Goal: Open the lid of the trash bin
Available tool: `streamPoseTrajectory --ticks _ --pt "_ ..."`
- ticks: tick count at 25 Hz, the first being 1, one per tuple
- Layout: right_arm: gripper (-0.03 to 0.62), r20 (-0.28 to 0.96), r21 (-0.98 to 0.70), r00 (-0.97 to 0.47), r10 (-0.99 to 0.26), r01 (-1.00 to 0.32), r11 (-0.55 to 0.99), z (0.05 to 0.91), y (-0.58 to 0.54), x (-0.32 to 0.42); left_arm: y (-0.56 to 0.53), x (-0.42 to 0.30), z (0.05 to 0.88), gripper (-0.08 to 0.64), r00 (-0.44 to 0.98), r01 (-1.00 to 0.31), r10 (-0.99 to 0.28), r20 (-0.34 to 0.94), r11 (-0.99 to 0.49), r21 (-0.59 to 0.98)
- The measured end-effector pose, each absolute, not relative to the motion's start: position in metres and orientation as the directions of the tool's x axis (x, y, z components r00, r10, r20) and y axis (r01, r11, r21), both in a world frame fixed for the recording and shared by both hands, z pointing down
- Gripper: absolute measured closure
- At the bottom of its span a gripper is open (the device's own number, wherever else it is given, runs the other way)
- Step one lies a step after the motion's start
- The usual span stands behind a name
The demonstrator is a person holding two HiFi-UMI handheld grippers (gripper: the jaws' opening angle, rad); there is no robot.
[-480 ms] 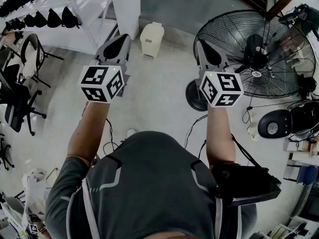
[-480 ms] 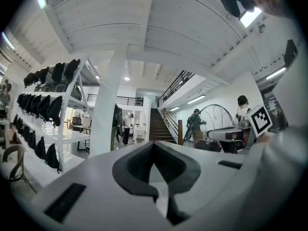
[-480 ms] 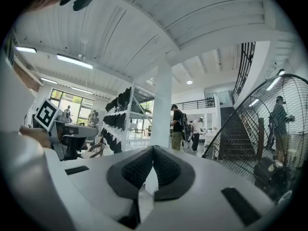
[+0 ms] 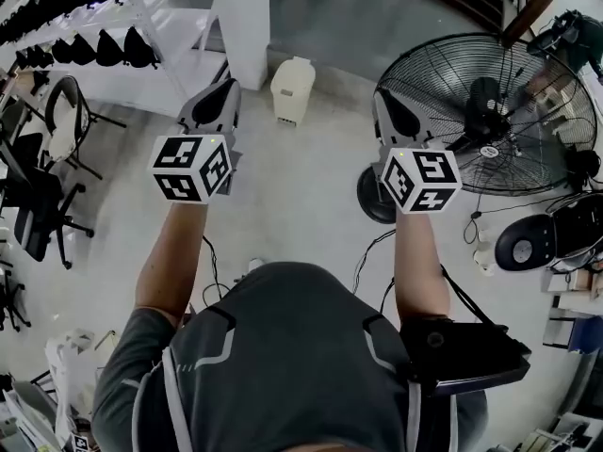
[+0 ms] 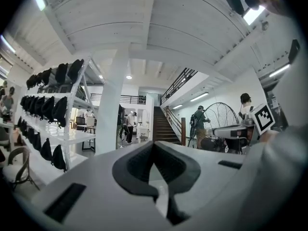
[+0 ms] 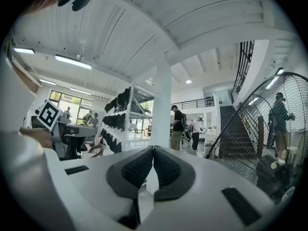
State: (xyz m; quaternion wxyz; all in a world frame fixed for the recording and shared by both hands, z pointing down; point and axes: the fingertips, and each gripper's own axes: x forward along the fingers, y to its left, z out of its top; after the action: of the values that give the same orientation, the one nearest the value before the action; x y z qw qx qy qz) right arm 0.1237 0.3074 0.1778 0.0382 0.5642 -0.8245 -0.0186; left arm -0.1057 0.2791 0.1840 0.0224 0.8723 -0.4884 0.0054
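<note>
Left tool (image 4: 229, 84), right tool (image 4: 381, 94) closed, empty — trash bin (image 4: 292, 88) lid down.

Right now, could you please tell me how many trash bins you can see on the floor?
1. The cream trash bin stands on the floor just right of the white pillar, its lid seemingly down. Others may be hidden behind the pillar.

The cream plastic trash bin (image 4: 292, 88) is too small to show its lid seam. The right hand-held gripper (image 4: 382, 96) partly hides the black wire fan (image 4: 513, 73).
</note>
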Motion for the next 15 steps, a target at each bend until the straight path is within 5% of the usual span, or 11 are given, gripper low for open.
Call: streamPoseTrajectory --ticks 15 --pt "0.565 0.044 0.138 -0.316 -0.948 -0.938 0.319 0.178 0.313 0.072 0.275 -0.156 0.195 0.551 0.553 -0.832 -0.833 -0.002 -0.552 0.047"
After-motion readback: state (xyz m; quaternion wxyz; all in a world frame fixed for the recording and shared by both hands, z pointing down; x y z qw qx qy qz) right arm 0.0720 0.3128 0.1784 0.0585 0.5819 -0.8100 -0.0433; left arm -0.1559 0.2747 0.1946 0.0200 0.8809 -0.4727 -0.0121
